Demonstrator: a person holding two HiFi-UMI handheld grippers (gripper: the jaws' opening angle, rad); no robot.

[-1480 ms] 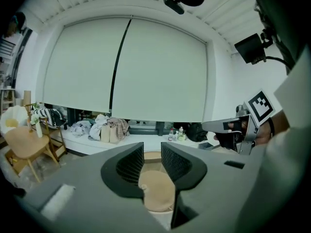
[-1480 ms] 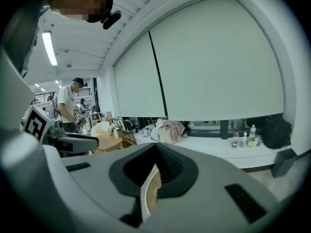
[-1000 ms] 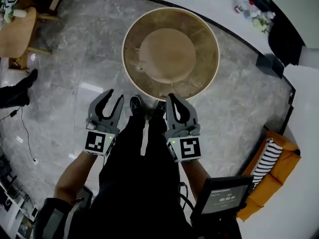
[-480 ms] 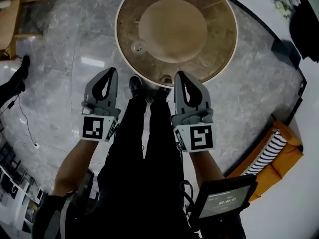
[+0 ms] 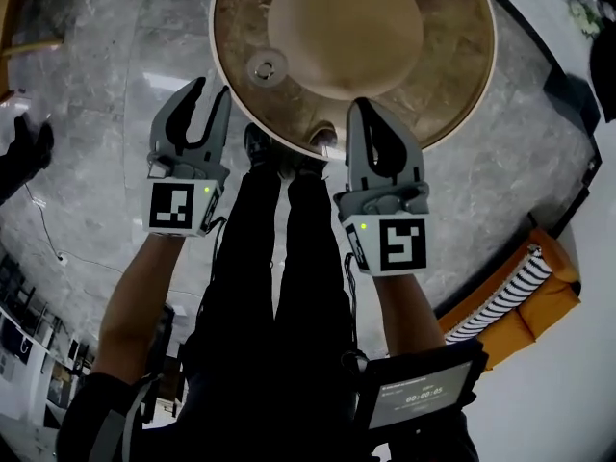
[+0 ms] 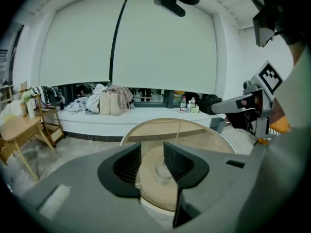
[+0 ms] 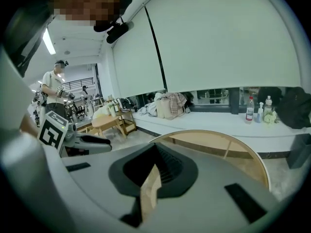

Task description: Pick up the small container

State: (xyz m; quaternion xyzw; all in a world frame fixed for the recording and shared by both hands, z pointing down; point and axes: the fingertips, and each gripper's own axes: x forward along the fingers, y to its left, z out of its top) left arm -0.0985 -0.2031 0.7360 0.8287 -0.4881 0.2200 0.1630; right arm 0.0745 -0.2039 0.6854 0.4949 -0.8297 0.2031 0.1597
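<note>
Jaws, head view: left gripper (image 5: 213, 87) narrowly parted and opening, empty; right gripper (image 5: 364, 104) tips together, empty. Container (image 5: 265, 66) sits on table (image 5: 452, 85), just ahead of left gripper, untouched. We judge pick-up not begun; reach and grasp both left.
Left gripper view: narrow gap, only table behind.
Right gripper view: jaws closed to sliver, nothing gripped.
Versus earlier: table nearer, both grippers now at its edge; left jaws were together, now parting.

Overhead head view; two low views toward table (image 5: 452, 65)
</note>
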